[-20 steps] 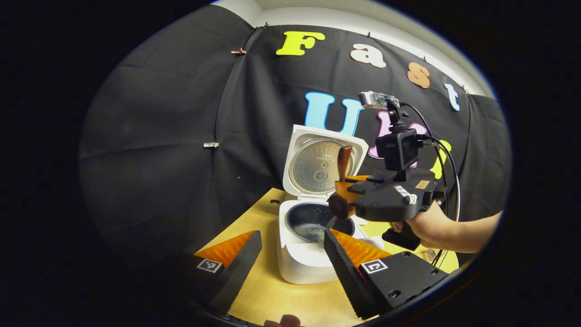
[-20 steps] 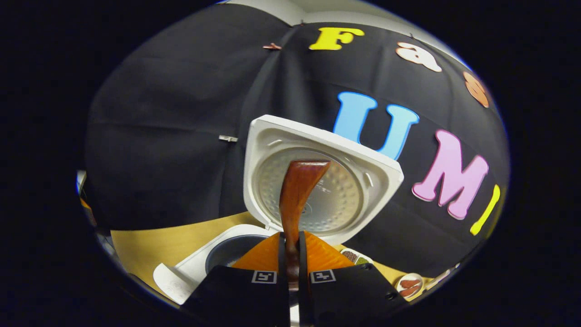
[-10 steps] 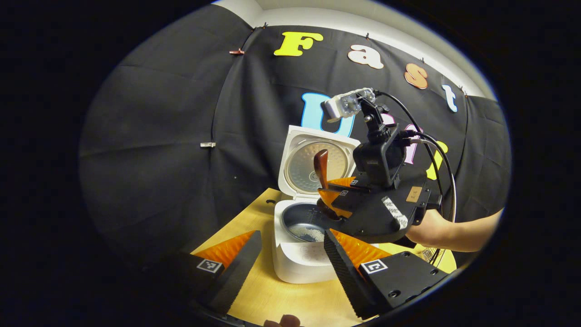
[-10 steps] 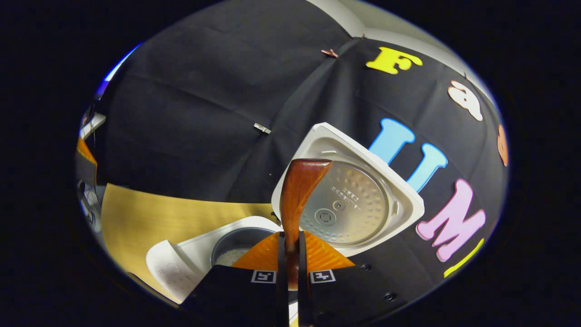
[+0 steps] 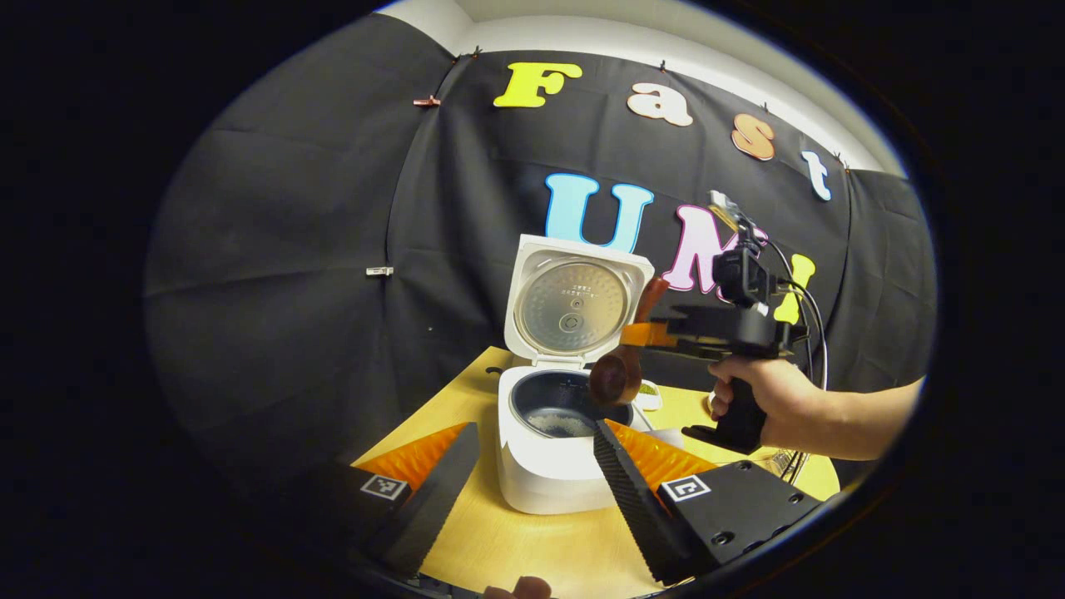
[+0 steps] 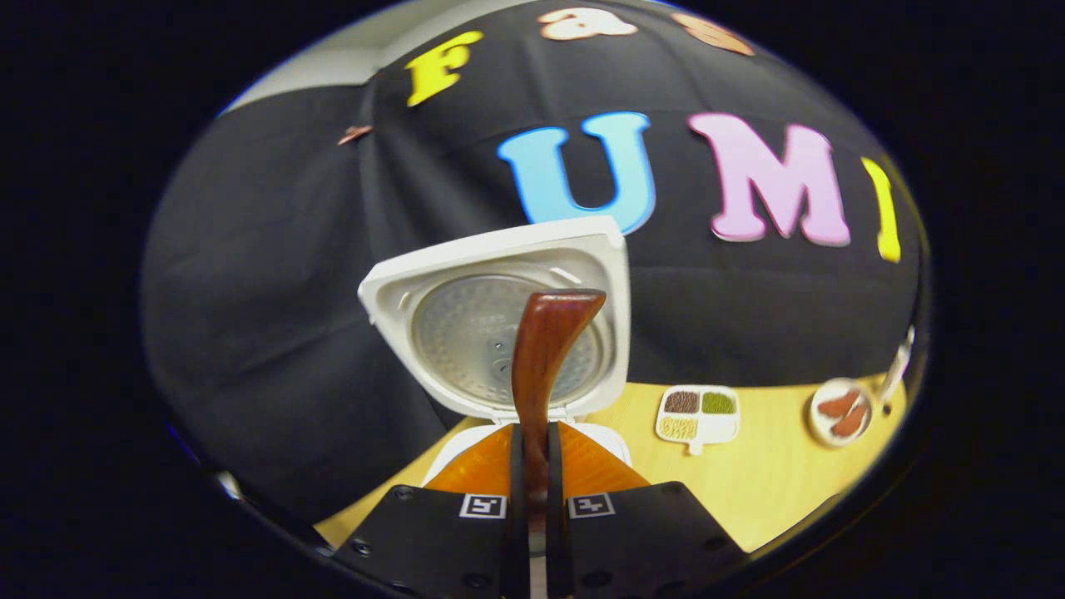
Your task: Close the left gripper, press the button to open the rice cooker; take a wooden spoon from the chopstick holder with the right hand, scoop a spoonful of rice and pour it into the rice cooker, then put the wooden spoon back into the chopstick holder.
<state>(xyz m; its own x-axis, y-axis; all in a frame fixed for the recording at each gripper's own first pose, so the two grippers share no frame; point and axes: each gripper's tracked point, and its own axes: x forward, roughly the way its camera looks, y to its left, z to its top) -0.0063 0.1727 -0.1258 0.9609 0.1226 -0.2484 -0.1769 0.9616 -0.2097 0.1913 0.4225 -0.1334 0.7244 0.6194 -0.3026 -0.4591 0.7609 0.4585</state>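
Standing open on the wooden bench (image 5: 466,399) is a white rice cooker (image 5: 545,462), lid (image 5: 574,304) raised upright at the back and showing its dimpled metal inner plate. The dark inner pot (image 5: 562,403) holds a thin layer of white rice (image 5: 559,424) at the bottom.

Right gripper (image 5: 645,334), seen in the left gripper view: held by a hand (image 5: 770,399) coming in from the right, level, to the right of the cooker and above its rim. Its jaws are pressed together on the handle of a dark wooden spoon (image 5: 620,370). The spoon hangs tilted, bowl end lowest, over the right edge of the inner pot; the handle end rises past the jaws beside the lid.

In the right gripper view, the right gripper (image 6: 532,466) has both fingers closed tight on the wooden spoon (image 6: 545,349), whose handle rises straight up in front of the lid (image 6: 499,324). Behind, on the bench (image 6: 774,474), lie a white divided dish (image 6: 697,413) with brown, green and yellow contents and, farther right, a small round dish (image 6: 840,412) with red-brown pieces.

Left gripper (image 5: 528,474): jaws spread wide, holding nothing, fingers either side of the cooker's front, in the near foreground.
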